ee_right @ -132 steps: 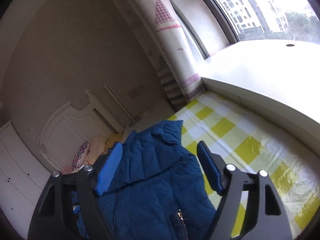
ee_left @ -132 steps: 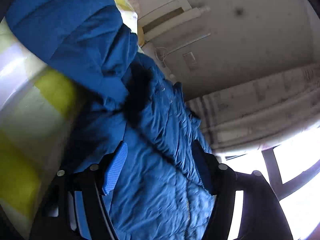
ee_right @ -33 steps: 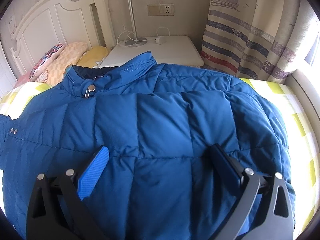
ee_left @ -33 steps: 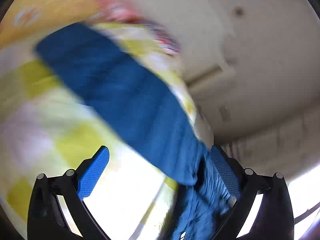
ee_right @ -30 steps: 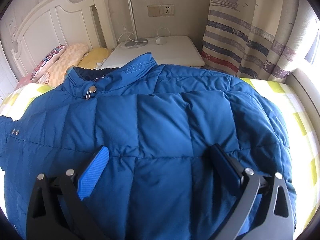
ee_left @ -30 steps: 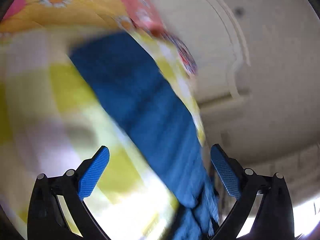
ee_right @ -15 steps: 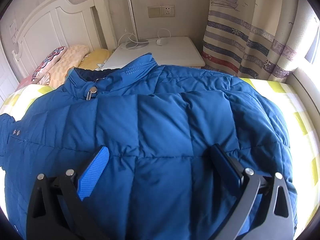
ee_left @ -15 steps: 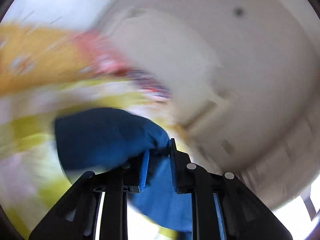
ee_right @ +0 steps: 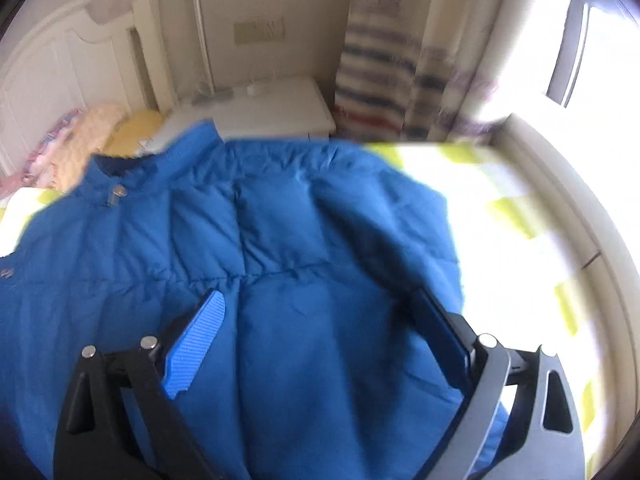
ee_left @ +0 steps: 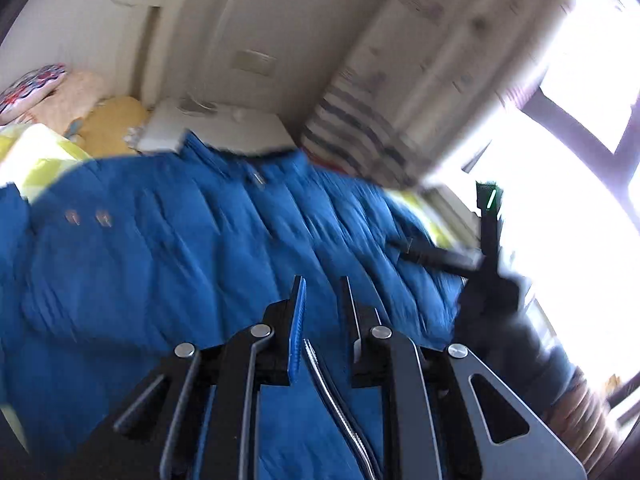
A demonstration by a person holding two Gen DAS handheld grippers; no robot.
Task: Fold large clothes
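A blue quilted jacket (ee_right: 288, 240) lies spread front-up on the yellow-checked bed, collar toward the headboard; it also fills the left wrist view (ee_left: 168, 240). My left gripper (ee_left: 322, 284) hovers over the jacket's middle, its jaws nearly together with a narrow gap. A zipper edge (ee_left: 332, 396) runs under it; I cannot tell whether cloth is held. My right gripper (ee_right: 320, 304) is open wide above the jacket's right side, holding nothing. The right gripper also shows in the left wrist view (ee_left: 486, 264).
A white nightstand (ee_right: 264, 108) stands behind the collar, by a white headboard (ee_right: 68, 60) and pillows (ee_right: 80, 136). A striped curtain (ee_right: 380, 84) and a bright window (ee_left: 580, 160) are on the right. The checked bedsheet (ee_right: 500, 216) lies bare to the right.
My left gripper closed on the blue sleeve, then swung over the jacket's body. My right gripper shifted slightly right over the jacket and stayed open.
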